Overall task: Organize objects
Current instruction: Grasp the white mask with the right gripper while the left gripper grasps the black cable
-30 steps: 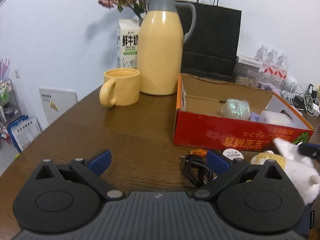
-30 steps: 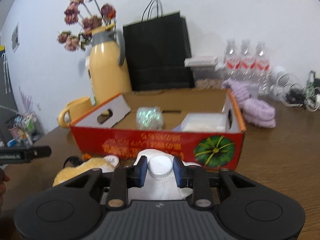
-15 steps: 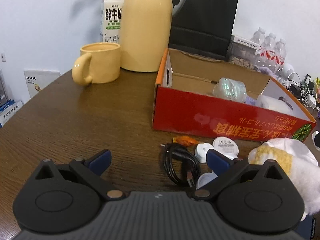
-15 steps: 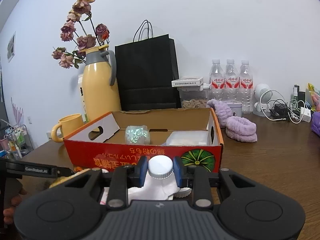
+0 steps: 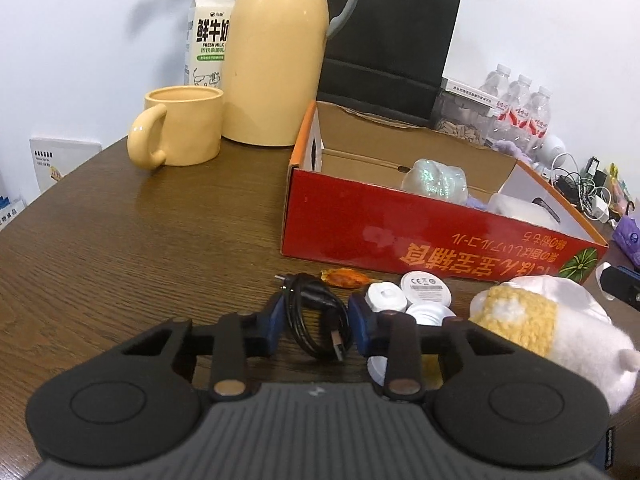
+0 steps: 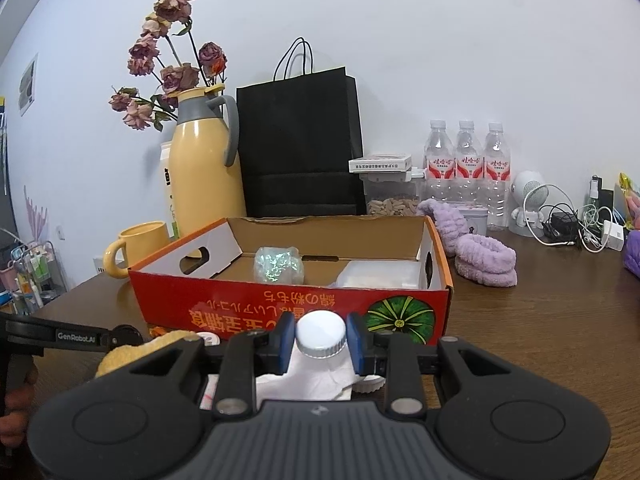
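My left gripper [image 5: 318,322] has closed around a coiled black USB cable [image 5: 316,316] lying on the brown table in front of the red cardboard box [image 5: 420,236]. My right gripper [image 6: 321,340] is shut on a white-capped bottle [image 6: 320,334] wrapped in white paper and holds it before the same box [image 6: 280,308]. Inside the box lie an iridescent wrapped lump [image 6: 278,266] and a white pack [image 6: 378,276]. White round discs [image 5: 426,286] and a white and yellow plush toy [image 5: 536,324] lie right of the cable.
A yellow mug [image 5: 180,126], a yellow thermos jug [image 5: 276,52], a milk carton [image 5: 208,36] and a black paper bag [image 5: 388,48] stand behind the box. Water bottles [image 6: 466,168], purple fluffy bands [image 6: 484,260] and tangled chargers [image 6: 576,224] are at the right.
My left gripper moved forward and down to the black cable and its jaws closed on it. My right gripper lifted the white-capped bottle higher in front of the box.
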The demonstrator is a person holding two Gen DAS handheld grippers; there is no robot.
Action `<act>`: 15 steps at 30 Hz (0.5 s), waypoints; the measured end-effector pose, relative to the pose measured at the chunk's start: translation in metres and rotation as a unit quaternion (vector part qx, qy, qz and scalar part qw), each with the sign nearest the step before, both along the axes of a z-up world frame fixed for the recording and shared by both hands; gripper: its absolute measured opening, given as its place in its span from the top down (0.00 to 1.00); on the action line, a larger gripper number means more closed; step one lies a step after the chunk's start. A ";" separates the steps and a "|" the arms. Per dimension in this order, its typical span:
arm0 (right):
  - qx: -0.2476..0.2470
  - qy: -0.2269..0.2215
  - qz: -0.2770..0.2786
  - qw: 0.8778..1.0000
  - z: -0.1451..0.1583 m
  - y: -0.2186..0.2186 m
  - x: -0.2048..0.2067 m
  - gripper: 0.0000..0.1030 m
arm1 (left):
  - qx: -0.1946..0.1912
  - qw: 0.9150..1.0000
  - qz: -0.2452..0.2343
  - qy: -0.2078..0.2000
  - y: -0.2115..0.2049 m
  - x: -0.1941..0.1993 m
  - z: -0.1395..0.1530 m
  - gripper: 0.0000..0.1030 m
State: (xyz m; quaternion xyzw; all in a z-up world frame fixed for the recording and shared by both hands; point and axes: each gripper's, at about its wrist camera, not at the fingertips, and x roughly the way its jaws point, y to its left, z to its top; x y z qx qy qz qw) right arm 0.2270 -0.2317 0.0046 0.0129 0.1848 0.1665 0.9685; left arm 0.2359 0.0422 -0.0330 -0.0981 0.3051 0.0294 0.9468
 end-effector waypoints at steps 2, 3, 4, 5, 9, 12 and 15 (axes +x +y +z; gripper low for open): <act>0.000 -0.002 0.000 1.000 0.000 0.001 -0.001 0.74 | 0.002 1.000 0.002 -0.006 0.000 -0.002 0.001 0.74; -0.001 -0.003 0.000 1.000 0.000 0.001 -0.001 0.74 | 0.002 1.000 0.002 -0.006 -0.001 -0.003 0.001 0.74; -0.001 -0.004 -0.001 1.000 0.000 0.001 -0.002 0.74 | 0.003 1.000 0.002 -0.006 -0.001 -0.004 0.001 0.74; -0.001 -0.005 0.000 1.000 0.000 0.001 -0.002 0.74 | 0.004 1.000 0.002 -0.007 -0.001 -0.005 0.001 0.75; -0.001 -0.008 0.000 1.000 0.001 0.000 -0.003 0.74 | 0.006 1.000 -0.001 -0.013 -0.002 -0.008 0.002 0.78; -0.001 -0.011 0.000 1.000 0.001 0.001 -0.004 0.74 | 0.007 1.000 -0.005 -0.026 -0.002 -0.013 0.004 0.90; -0.002 -0.011 0.001 1.000 0.001 0.001 -0.004 0.74 | 0.009 0.999 -0.009 -0.029 -0.004 -0.017 0.005 0.91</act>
